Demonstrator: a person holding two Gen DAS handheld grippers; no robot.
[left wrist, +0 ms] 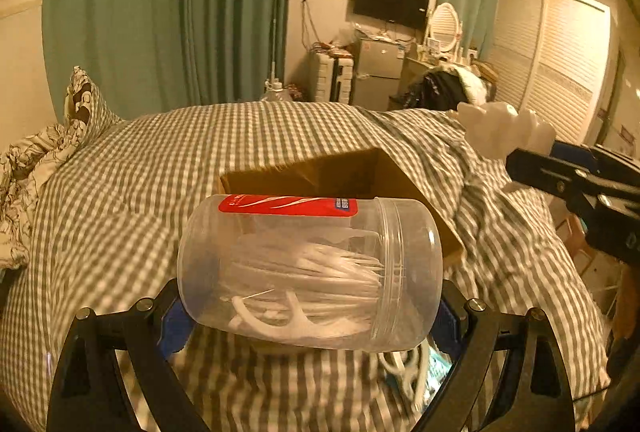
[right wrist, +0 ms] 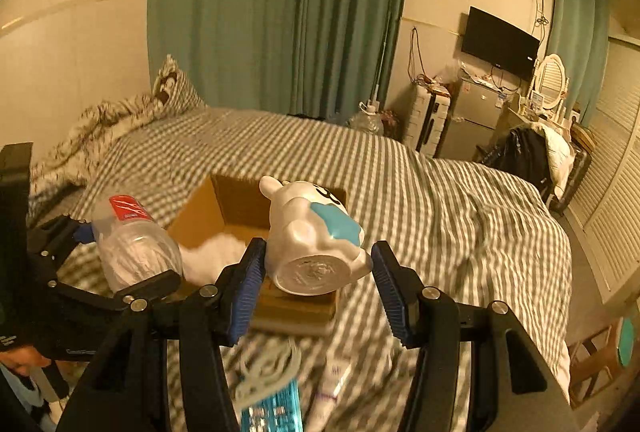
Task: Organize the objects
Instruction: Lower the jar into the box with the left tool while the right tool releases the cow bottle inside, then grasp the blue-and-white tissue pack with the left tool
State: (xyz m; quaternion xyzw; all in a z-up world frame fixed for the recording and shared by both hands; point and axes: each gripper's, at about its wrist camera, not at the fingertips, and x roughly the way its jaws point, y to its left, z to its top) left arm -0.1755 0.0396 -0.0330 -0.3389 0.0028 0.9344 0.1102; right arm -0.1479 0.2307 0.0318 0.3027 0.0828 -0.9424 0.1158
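My left gripper is shut on a clear plastic jar of white floss picks with a red label, held on its side above the bed; it also shows in the right wrist view. My right gripper is shut on a white ceramic animal figure with a blue patch, base towards the camera; the figure shows in the left wrist view. An open cardboard box lies on the bed just behind both, also in the right wrist view, with something white inside.
The bed has a grey checked cover. A coiled white cable, a blue packet and a small tube lie on it below my right gripper. Pillows lie at the head. A chair stands right of the bed.
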